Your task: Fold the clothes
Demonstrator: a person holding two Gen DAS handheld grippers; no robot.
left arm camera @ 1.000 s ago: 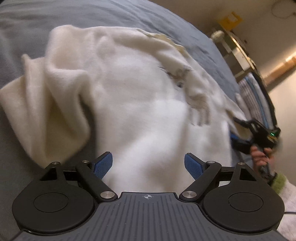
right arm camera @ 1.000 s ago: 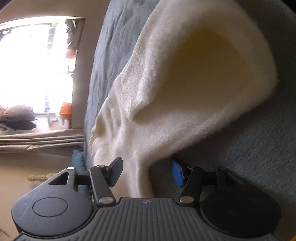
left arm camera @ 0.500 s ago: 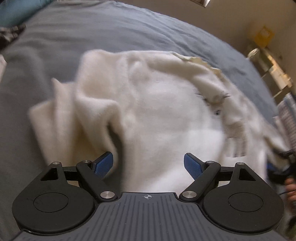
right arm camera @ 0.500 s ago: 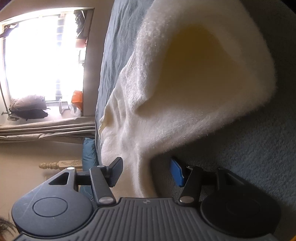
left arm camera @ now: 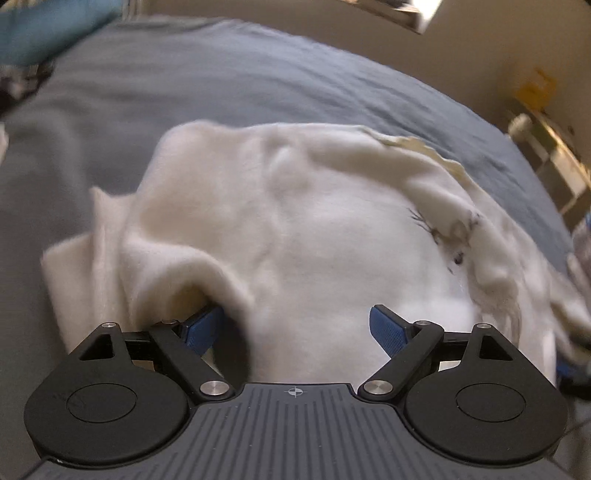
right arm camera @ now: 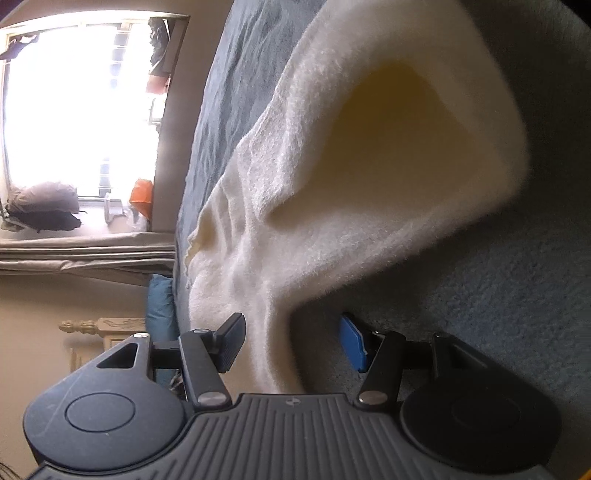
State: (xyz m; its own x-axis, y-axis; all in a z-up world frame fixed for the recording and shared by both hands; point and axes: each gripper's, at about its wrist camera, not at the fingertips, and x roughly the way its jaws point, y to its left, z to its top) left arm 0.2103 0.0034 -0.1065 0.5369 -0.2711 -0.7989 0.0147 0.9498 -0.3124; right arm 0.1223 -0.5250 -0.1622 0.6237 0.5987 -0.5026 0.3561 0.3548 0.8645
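sweater [left arm camera: 303, 236]: cream fleece garment, spread rumpled over the middle of the grey bedcover [left arm camera: 258, 85]; in the right wrist view [right arm camera: 369, 155] it rises in a tall curved fold with a yellowish hollow
sweater print: dark sketchy mark at 3 o'clock of the cloth in the left wrist view, too blurred to read; no brand or writing legible anywhere
sweater edge: a thin scalloped trim shows at 1 o'clock, along the far rim of the cloth
left gripper [left arm camera: 295, 328]: fingers spread wide, nothing clamped; the blue pad at 8 o'clock is tucked under a raised fold, the other pad [left arm camera: 388, 328] lies over flat cloth
right gripper [right arm camera: 291, 343]: fingers apart, a strip of sweater runs down between them; the black finger sits just beside the cloth at 9 o'clock, the blue pad [right arm camera: 352, 345] stands apart from it at 3 o'clock, over the bedcover
teal pillow [left arm camera: 48, 26]: at 11 o'clock on the bed, far from the sweater
window [right arm camera: 74, 103]: bright, at 10 o'clock in the right wrist view, dark bundles on its sill
shelf unit [left arm camera: 546, 147]: blurred, at 2 o'clock beyond the bed, yellow box on top, label unreadable
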